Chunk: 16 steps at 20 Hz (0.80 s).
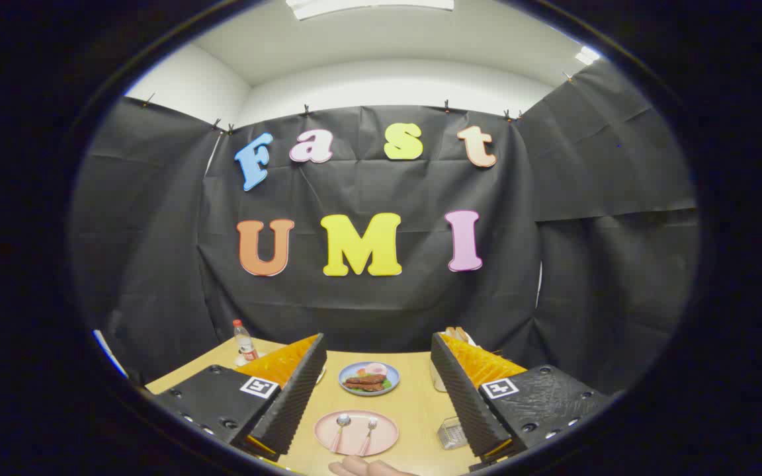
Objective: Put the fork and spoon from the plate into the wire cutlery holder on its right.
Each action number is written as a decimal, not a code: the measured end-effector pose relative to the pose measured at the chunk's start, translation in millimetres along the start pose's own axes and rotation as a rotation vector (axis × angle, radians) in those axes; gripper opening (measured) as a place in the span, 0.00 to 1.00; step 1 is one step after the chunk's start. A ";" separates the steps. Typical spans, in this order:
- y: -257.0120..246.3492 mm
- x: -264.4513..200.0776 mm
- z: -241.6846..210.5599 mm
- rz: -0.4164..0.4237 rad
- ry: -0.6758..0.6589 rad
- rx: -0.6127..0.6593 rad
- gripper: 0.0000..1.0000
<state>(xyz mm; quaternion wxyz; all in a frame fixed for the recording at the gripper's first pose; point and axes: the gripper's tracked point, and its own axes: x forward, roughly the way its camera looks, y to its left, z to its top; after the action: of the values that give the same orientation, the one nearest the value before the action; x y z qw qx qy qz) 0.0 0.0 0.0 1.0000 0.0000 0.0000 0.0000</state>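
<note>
- The claw [378, 390] hangs above the wooden counter [414, 403] with its two fingers spread wide — nothing is held between them.
- Between the fingers, low down, sits a pink plate [356, 433]. On it lie two pieces of cutlery side by side, heads pointing away: the left one [340, 428] has a rounded bowl and reads as the spoon; the right one [369, 428] looks much the same at this size, so I cannot tell for sure that it is the fork.
- The wire cutlery holder [451, 433] stands on the counter to the right of the pink plate, just beside the right finger [464, 396], apart from the plate.
- Beyond the pink plate, also between the fingers, is a blue plate [369, 379] carrying toy food — brown strips, something green, a pale egg-like piece.
- A small bottle [244, 342] with a red cap stands at the counter's far left, beyond the left finger [292, 396].
- A person's hand [368, 468] rests at the counter's near edge, just in front of the pink plate.
</note>
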 end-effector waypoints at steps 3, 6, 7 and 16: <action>-15.9 4.9 7.6 -0.015 -0.001 0.003 0.95; -31.7 10.8 15.4 -0.025 -0.022 -0.012 0.95; -35.9 14.1 11.0 -0.028 -0.014 -0.013 0.95; -68.4 18.7 -9.2 -0.029 0.046 -0.027 0.95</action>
<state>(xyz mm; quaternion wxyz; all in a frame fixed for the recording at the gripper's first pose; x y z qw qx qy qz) 18.7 -68.4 -9.2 0.9995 -0.0135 0.0231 -0.0147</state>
